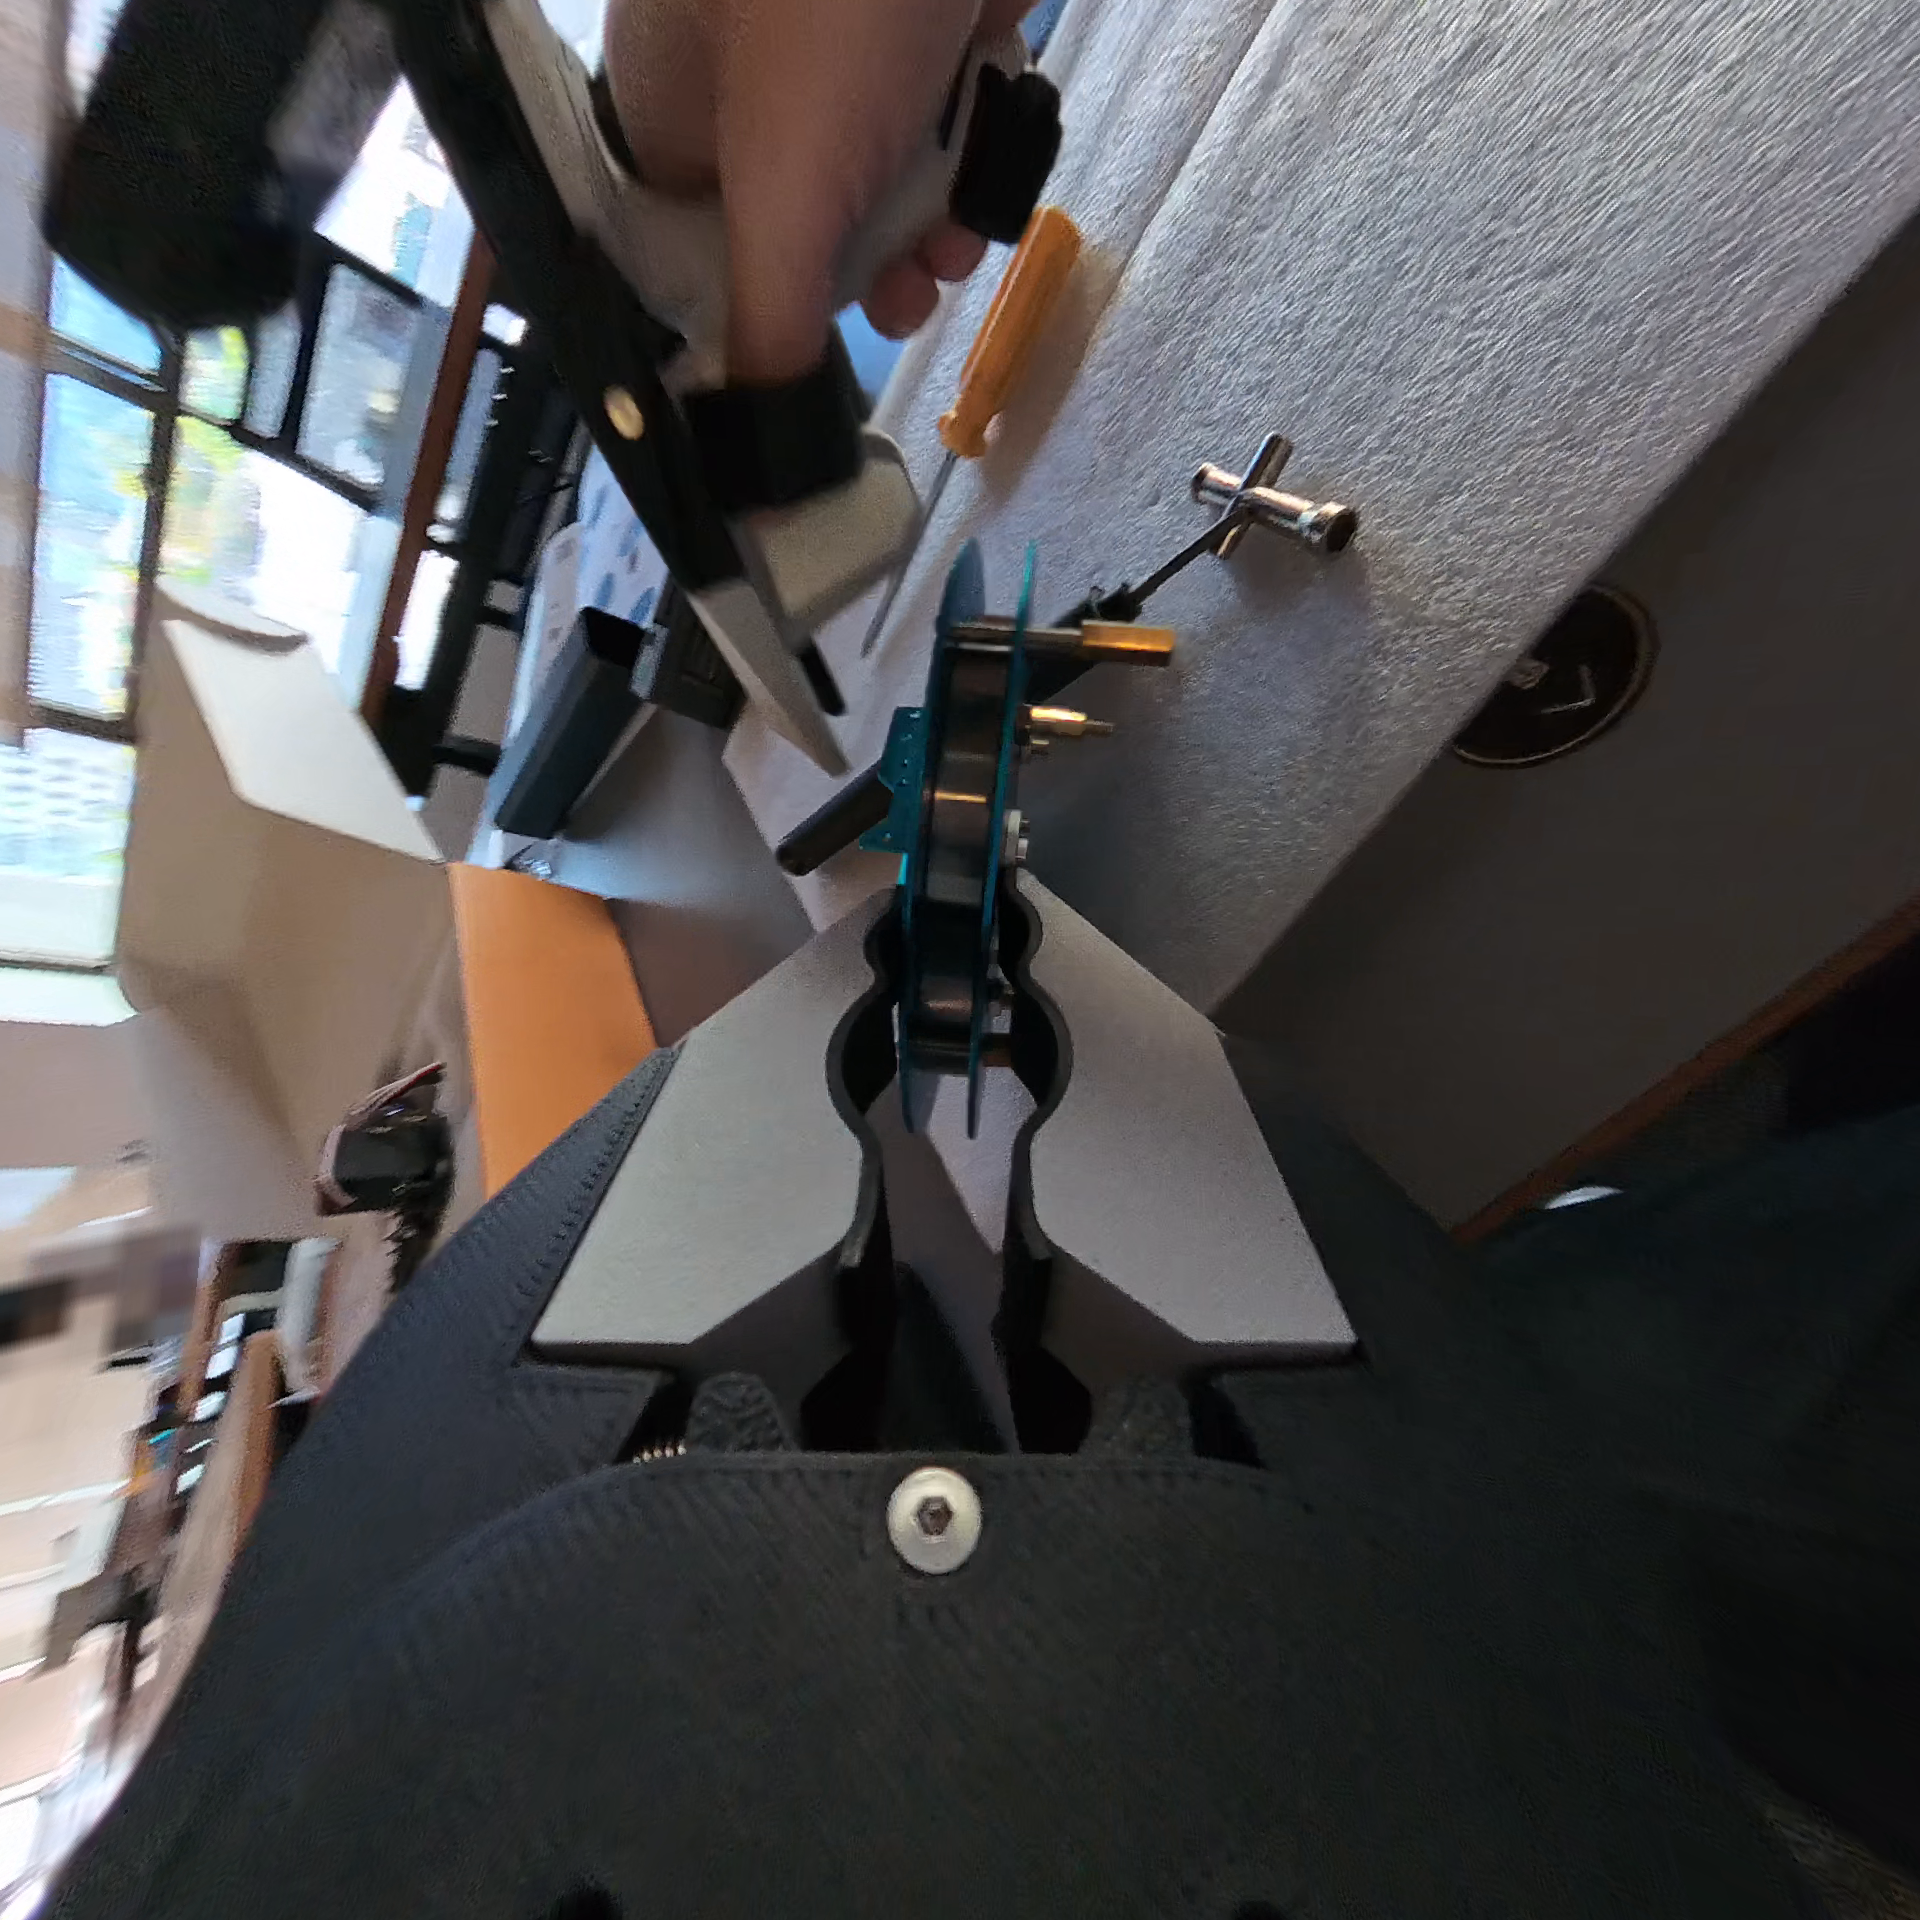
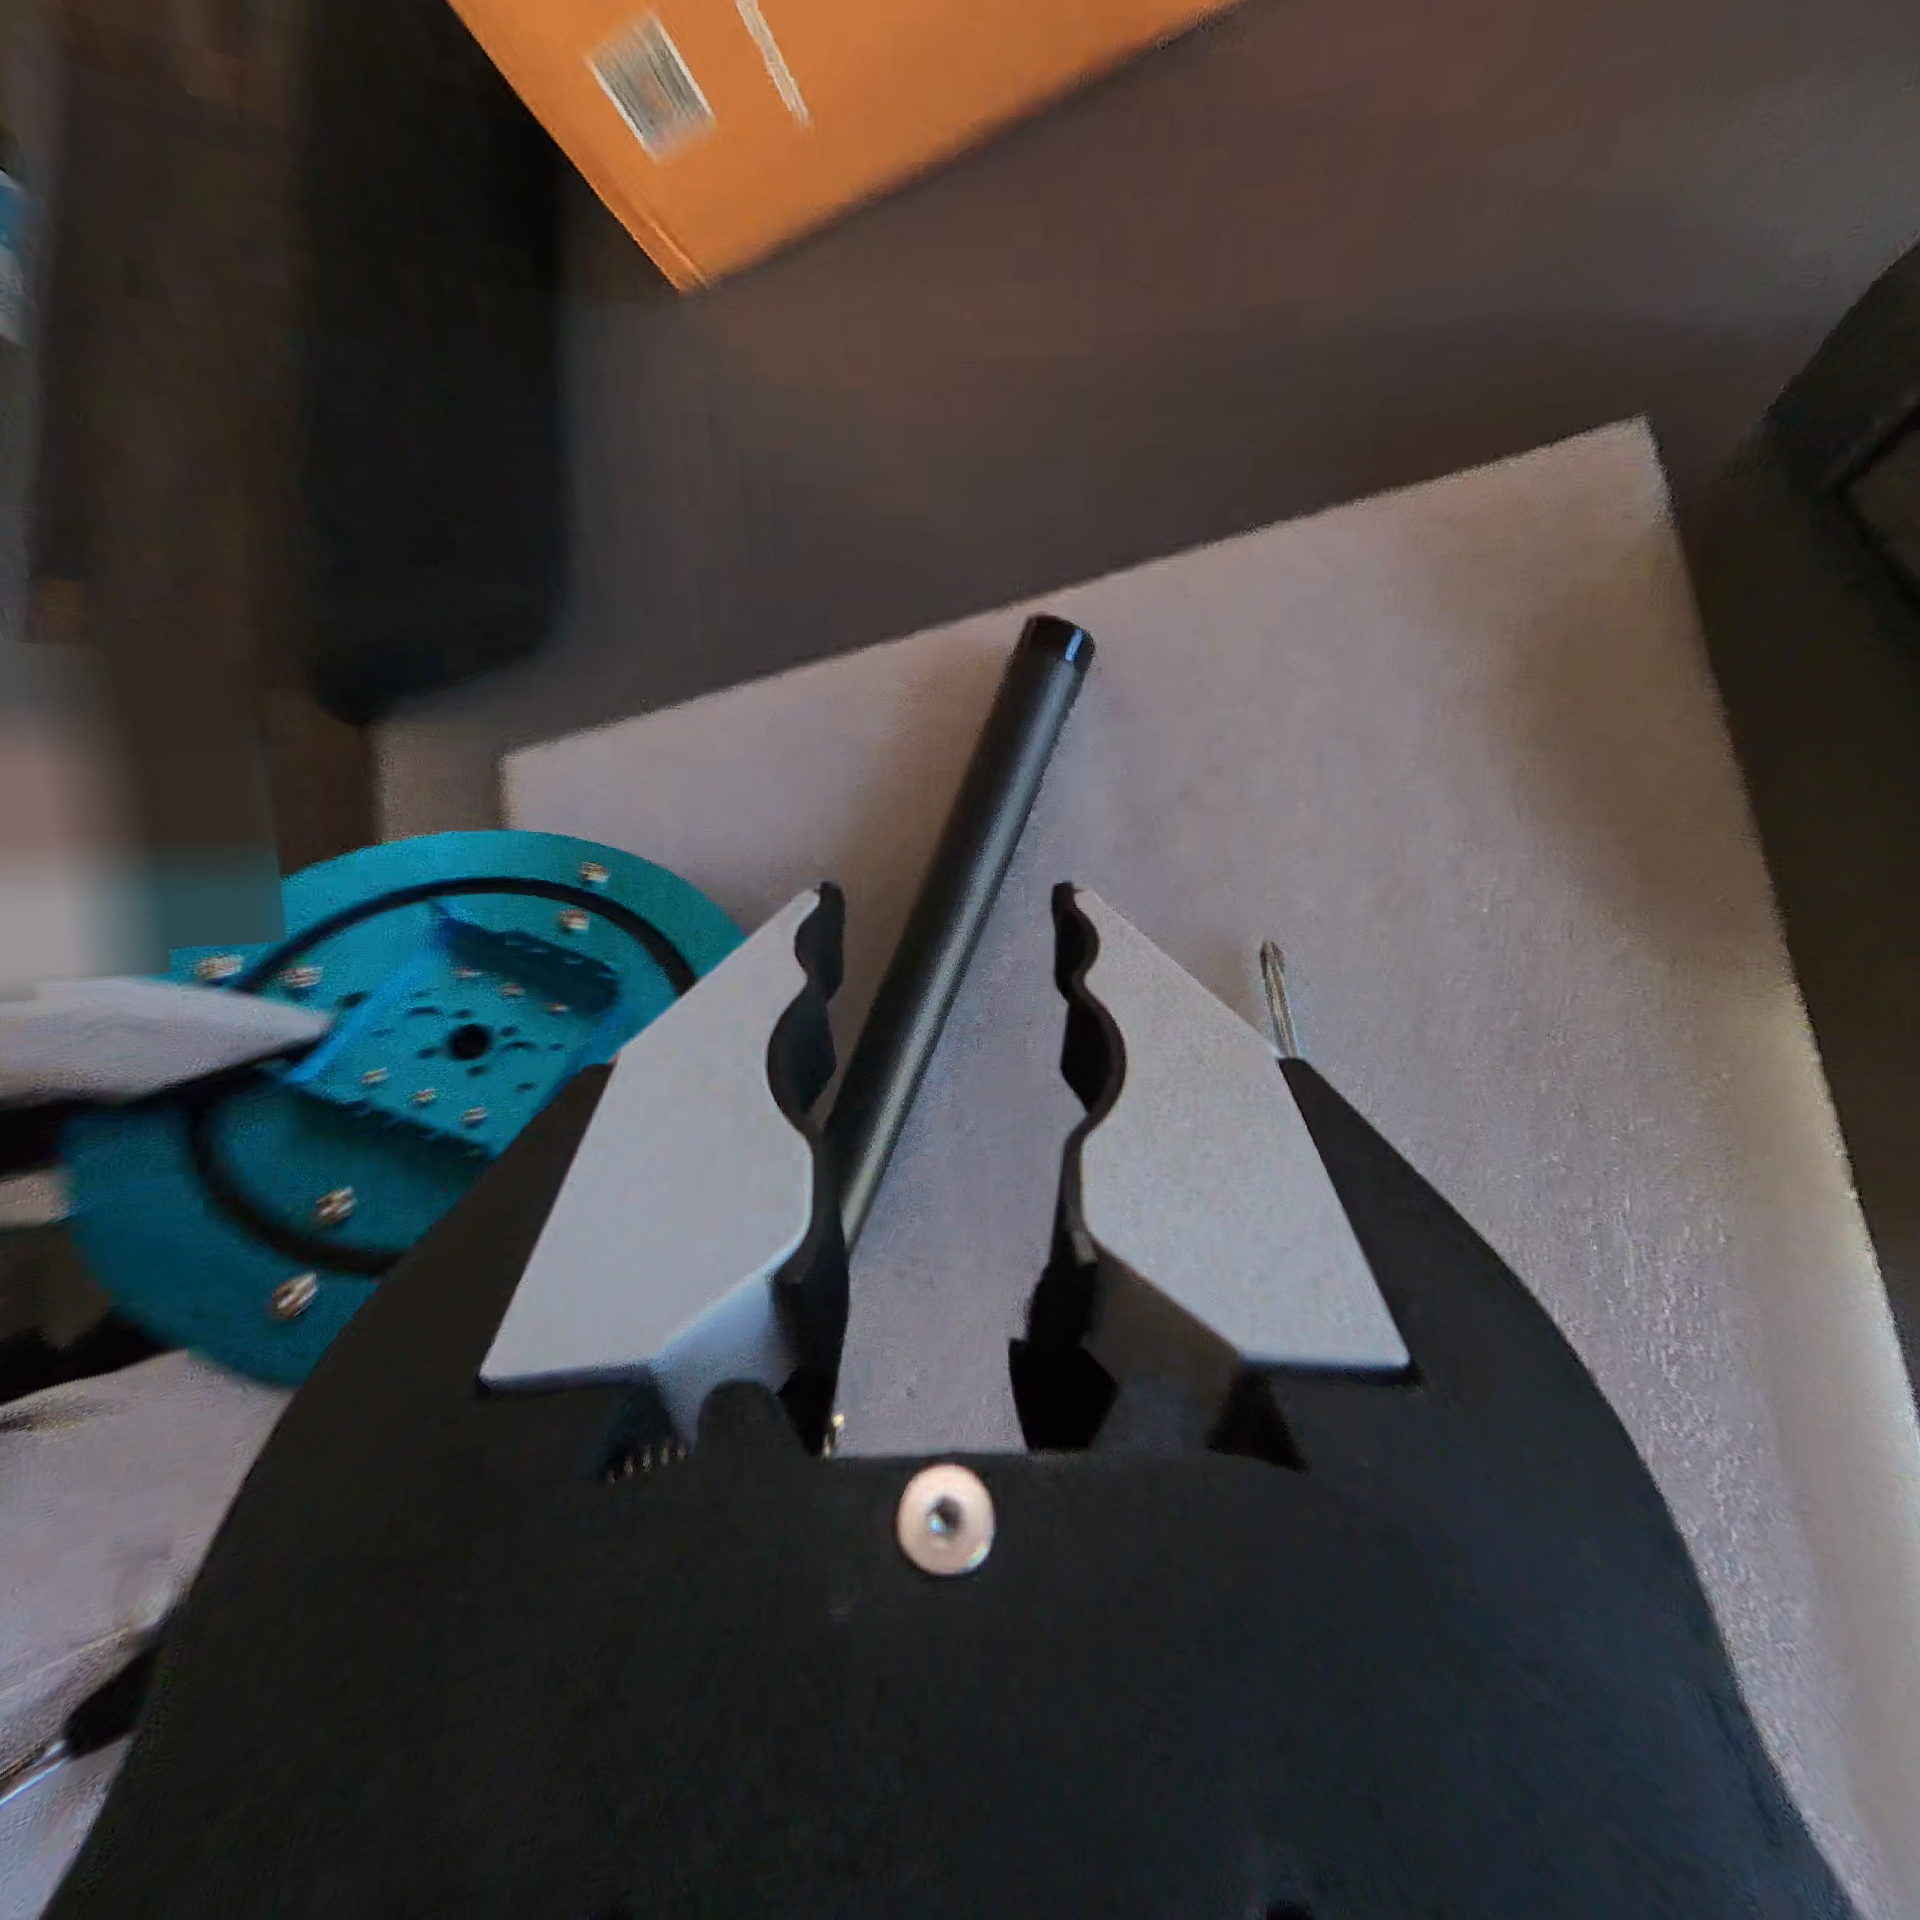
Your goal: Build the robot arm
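The left gripper (image 1: 951, 914) is seen clamped on a teal disc assembly (image 1: 961, 790), its fingers pressed against the two faces so that the discs are held edge-on and clear of the surface. Brass standoffs (image 1: 1127, 639) are carried on the assembly's right face, and a small perforated teal bracket (image 1: 899, 774) on its left; gripping by the rim leaves both faces reachable, it may be judged. A black rod (image 1: 831, 821) is seen just left of the bracket.

In the right wrist view, the right gripper (image 2: 940, 904) is shown with its fingers apart, nothing pinched. The rod (image 2: 966, 935) runs up through the gap between them, closer to the left finger; whether it touches that finger cannot be told. The teal assembly (image 2: 416, 1049) is seen on the left, face-on, with a black ring (image 2: 249, 1216) and small screws around its bracket.

Beyond, an orange-handled screwdriver (image 1: 1003, 332) and a chrome cross wrench (image 1: 1273, 499) are laid on a pale grey foam mat (image 1: 1455, 312), well apart from the held part, as if kept within reach. The mat is spread over a dark table (image 2: 1039, 416). An orange cardboard box (image 2: 790, 114) is seen at the far edge, and big windows (image 1: 83, 499) light the room from the left.
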A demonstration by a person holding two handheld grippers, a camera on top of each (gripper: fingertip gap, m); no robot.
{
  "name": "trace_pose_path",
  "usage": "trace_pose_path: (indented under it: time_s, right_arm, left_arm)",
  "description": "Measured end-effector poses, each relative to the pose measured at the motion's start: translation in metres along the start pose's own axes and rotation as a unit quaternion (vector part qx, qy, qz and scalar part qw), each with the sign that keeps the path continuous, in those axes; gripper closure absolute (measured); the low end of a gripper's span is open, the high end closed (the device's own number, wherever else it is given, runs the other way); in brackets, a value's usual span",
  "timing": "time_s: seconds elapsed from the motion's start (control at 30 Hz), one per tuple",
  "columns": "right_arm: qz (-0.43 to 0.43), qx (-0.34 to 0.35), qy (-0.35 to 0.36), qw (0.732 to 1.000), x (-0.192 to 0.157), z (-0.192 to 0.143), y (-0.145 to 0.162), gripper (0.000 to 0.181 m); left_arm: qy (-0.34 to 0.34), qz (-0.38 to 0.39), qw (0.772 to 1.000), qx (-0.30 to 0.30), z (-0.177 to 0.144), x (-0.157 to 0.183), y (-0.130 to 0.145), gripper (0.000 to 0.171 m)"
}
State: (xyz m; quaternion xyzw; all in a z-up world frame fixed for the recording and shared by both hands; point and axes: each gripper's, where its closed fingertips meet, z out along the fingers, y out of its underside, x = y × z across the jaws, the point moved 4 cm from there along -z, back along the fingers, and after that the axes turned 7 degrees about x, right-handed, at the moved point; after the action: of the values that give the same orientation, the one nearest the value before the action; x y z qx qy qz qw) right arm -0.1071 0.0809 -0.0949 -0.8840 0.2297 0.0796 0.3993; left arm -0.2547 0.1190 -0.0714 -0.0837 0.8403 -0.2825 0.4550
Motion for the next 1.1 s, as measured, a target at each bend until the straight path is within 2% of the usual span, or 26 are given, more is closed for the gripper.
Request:
trace_pose_path:
  time_s: [0.1,0.17,0.3,0.4,0.47,0.63,0.77,1.1]
  right_arm:
    - [-0.030,-0.076,0.059,0.995,0.003,0.023,0.012,0.143]
    - [-0.056,-0.069,0.076,0.993,0.002,0.023,0.008,0.163]
    - [-0.032,-0.058,0.053,0.996,0.000,0.021,0.009,0.166]
    - [-0.014,-0.014,0.059,0.998,0.005,-0.002,0.008,0.166]
    - [0.005,-0.005,0.056,0.998,0.008,-0.021,0.011,0.166]
    - [0.036,-0.073,0.080,0.993,0.026,-0.051,0.040,0.165]
    - [0.044,-0.113,0.060,0.991,0.032,-0.041,0.052,0.165]
    - [0.055,-0.093,0.037,0.993,0.028,-0.030,0.047,0.166]
  left_arm:
    - [-0.032,0.024,0.999,-0.027,0.000,-0.004,-0.001,0.158]
    - [-0.036,0.028,0.998,-0.037,-0.001,-0.012,0.000,0.158]
    - [-0.066,0.038,0.997,-0.032,-0.005,-0.034,-0.002,0.158]
    - [-0.082,0.059,0.995,-0.025,0.001,-0.042,-0.004,0.158]
    - [-0.094,0.090,0.991,-0.027,0.013,-0.040,-0.002,0.159]
    - [-0.105,0.148,0.982,-0.047,0.049,-0.026,0.004,0.158]
    - [-0.113,0.168,0.977,-0.061,0.062,-0.017,0.009,0.159]
    - [-0.140,0.199,0.966,-0.091,0.062,-0.007,0.013,0.158]
